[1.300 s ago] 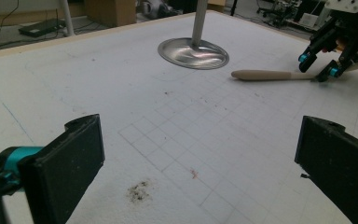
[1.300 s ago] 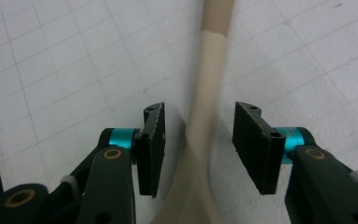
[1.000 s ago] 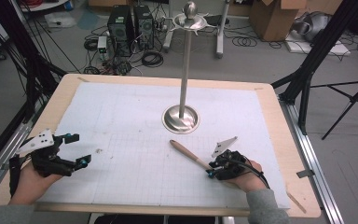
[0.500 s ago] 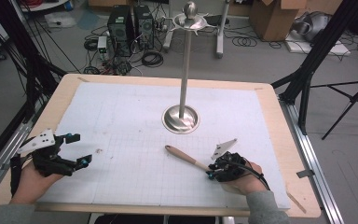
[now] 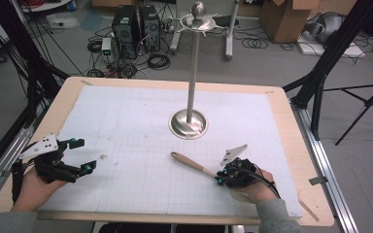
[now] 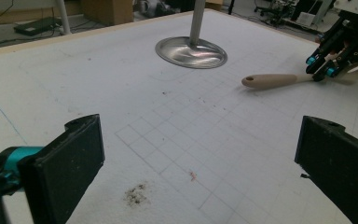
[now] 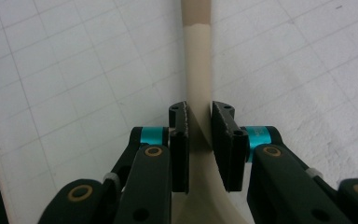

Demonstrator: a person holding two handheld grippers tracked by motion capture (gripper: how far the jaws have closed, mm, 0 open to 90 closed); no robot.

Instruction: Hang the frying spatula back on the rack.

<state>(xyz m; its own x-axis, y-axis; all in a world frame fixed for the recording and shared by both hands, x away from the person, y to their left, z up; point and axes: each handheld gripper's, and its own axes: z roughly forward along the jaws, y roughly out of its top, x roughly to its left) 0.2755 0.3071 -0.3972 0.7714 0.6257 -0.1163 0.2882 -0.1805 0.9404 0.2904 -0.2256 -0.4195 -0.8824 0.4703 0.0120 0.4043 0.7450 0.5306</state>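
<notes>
One spatula (image 5: 190, 163) lies on the white gridded surface (image 5: 126, 126), near the right front, its wooden handle pointing toward the middle. Its blade end is hidden under the right gripper (image 5: 219, 177) in the high view, and in the right gripper view the handle (image 7: 196, 70) is cut off at the top edge while the pale blade runs out of the bottom. The right gripper's jaws have just been closing; they stand on either side of the spatula's neck and look pressed against it. The hand behind this gripper is partly covered by its cable and grey plate.

The left gripper (image 5: 80, 156) sits at the left front, well apart from the spatula, jaws wide apart with nothing between them. In its own view both jaws are cut off by the frame edges.

One metal stand (image 5: 189, 121) rises from a round base near the surface's centre. Two grippers, one spatula, one stand. A small dark smudge (image 6: 135, 195) marks the surface; what it is cannot be made out.
</notes>
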